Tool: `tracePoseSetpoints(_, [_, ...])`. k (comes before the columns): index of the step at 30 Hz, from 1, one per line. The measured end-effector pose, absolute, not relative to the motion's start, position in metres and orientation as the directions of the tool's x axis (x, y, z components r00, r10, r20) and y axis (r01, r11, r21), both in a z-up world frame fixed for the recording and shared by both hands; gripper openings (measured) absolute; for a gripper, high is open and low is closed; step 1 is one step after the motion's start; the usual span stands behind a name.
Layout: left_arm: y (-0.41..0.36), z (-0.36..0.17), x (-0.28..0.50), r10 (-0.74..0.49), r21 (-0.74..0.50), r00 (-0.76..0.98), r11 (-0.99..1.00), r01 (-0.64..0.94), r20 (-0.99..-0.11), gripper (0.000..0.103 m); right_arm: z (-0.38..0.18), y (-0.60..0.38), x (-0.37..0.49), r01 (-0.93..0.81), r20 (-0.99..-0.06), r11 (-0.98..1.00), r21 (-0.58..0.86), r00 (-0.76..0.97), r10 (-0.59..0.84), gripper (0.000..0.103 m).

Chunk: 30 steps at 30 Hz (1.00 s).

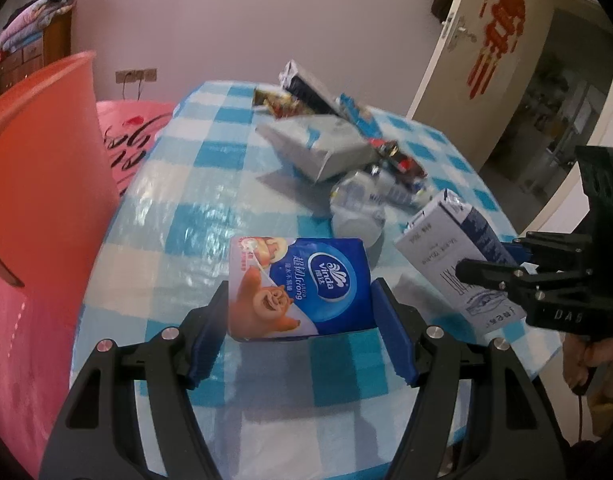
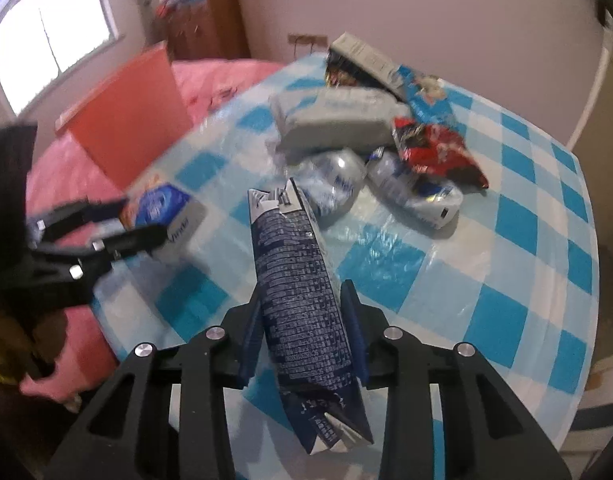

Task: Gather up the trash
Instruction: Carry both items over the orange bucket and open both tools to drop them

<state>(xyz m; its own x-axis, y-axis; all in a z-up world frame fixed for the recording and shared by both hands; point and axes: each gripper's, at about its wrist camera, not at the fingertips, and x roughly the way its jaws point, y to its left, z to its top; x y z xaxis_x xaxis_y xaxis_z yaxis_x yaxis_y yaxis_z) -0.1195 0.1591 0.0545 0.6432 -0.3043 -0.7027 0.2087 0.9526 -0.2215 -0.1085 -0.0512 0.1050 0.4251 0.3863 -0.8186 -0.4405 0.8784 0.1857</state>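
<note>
My left gripper (image 1: 300, 312) is shut on a blue Vinda tissue pack (image 1: 298, 286), held just above the checked table (image 1: 210, 208). It also shows in the right wrist view (image 2: 162, 208), with the left gripper (image 2: 142, 220) around it. My right gripper (image 2: 302, 312) is shut on a dark blue milk carton (image 2: 302, 300), lifted over the table; it also shows in the left wrist view (image 1: 458, 256) with the right gripper (image 1: 486, 264). A pile of trash lies further back: a grey-white pack (image 2: 338, 124), crushed plastic bottles (image 2: 410, 188), a red snack wrapper (image 2: 438, 152).
An orange-red bin (image 1: 38, 184) stands left of the table, beside a pink bed (image 1: 130, 136); it also shows in the right wrist view (image 2: 130, 120). A white door (image 1: 486, 40) is at the right. A box and wrappers (image 1: 306, 92) lie at the table's far side.
</note>
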Motion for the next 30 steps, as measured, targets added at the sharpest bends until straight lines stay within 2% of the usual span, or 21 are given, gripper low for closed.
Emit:
tracePoseSetpoints(6, [0.167,0.094,-0.117,-0.321,-0.224,0.707,0.947,0.231,-0.63,0.07,0.139,-0.048,-0.087,-0.404,-0.73,0.839,0.364,0.436,0.527,0.037])
tracePoseSetpoints(10, [0.188,0.132,-0.113,-0.289,-0.203,0.773,0.957,0.209,-0.565,0.07,0.167,-0.026,-0.065,-0.43,-0.657,0.771,0.47,0.413,0.631,0.037])
tracePoseSetpoints(18, [0.259,0.202,-0.11,-0.111,-0.122,0.883,0.991,0.061,-0.455,0.07,0.239,0.07,-0.016,-0.576,-0.508,0.603,0.552,0.34,0.791,0.037])
tracePoseSetpoints(24, [0.316,0.211,-0.101,0.038,-0.089,0.888,0.992,-0.089,-0.458,0.07,0.264,0.157,0.013,-0.645,-0.455,0.522,0.558,0.288,0.842,0.037])
tracePoseSetpoints(30, [0.361,0.191,-0.08,0.112,-0.098,0.851,0.977,-0.188,-0.513,0.07,0.243,0.223,0.039,-0.63,-0.474,0.5,0.594,0.228,0.851,0.037])
